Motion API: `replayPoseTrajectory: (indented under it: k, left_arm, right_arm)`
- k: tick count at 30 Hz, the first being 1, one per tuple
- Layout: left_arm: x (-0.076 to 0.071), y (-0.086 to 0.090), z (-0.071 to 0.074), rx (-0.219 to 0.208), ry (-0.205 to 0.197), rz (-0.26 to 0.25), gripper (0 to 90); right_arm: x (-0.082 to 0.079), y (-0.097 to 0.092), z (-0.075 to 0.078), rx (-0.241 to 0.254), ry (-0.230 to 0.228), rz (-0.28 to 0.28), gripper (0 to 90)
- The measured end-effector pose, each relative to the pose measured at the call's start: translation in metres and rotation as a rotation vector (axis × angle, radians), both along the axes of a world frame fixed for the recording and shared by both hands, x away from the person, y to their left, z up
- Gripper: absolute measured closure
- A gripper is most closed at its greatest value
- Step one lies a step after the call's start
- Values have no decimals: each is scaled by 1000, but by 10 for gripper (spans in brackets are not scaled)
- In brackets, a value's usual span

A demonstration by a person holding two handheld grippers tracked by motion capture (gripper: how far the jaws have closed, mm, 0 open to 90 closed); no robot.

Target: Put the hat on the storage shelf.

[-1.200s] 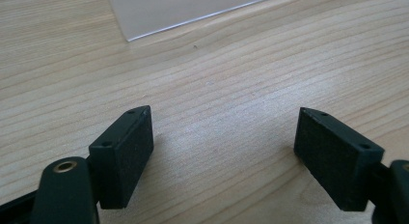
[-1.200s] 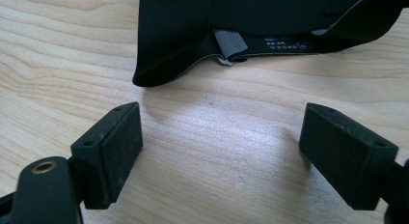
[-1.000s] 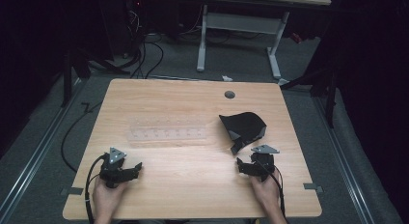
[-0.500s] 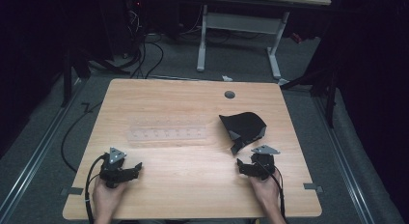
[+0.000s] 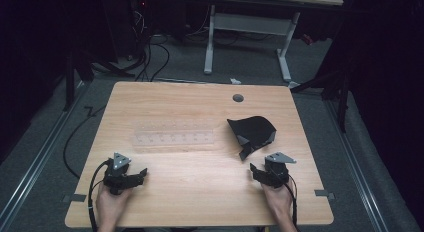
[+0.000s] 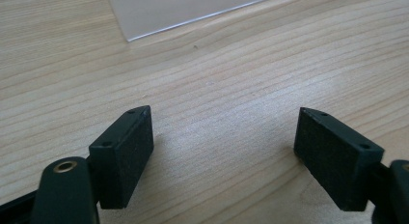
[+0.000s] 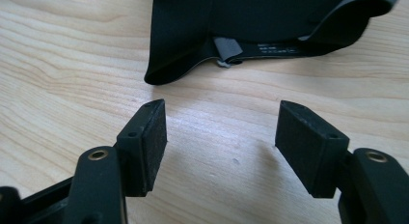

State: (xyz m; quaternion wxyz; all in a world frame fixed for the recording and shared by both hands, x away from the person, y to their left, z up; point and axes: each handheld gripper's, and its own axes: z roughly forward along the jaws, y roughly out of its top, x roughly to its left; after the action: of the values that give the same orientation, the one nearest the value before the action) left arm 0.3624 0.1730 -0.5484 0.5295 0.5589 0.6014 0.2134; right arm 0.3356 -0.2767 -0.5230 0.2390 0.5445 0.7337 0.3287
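My right gripper (image 5: 265, 173) had its jaws partly open over bare desk (image 5: 200, 192), nothing between them; they had just been closing. Left gripper (image 5: 131, 176) stood wide open, also empty. The black pouch (image 5: 252, 132) lay just ahead of my right jaws, not touching. The clear plastic sheet (image 5: 172, 136) lay ahead of the left. Pouch and sheet lay as they had a second earlier.

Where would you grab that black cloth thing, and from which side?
Probably the near lower corner of the black fabric piece, where its edge curls up off the wooden table. The right gripper sits just short of it, jaws apart with nothing between, so it could come straight in low from the person's side.
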Motion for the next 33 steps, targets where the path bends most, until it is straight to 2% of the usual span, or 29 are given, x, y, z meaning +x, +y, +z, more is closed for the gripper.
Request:
replayPoseTrajectory:
  k: [11,17,27,33]
  left_arm:
    - [0,0,0,-3,0,1,222]
    - [0,0,0,-2,0,1,222]
    - [0,0,0,-3,0,1,222]
    - [0,0,0,-2,0,1,222]
  right_arm:
    - [-6,-22,13,49,-40,-51,398]
    - [-2,-31,21,65,-65,-79,399]
    - [10,-42,29,61,-64,-105,405]
    - [17,-47,38,41,-84,-132,389]
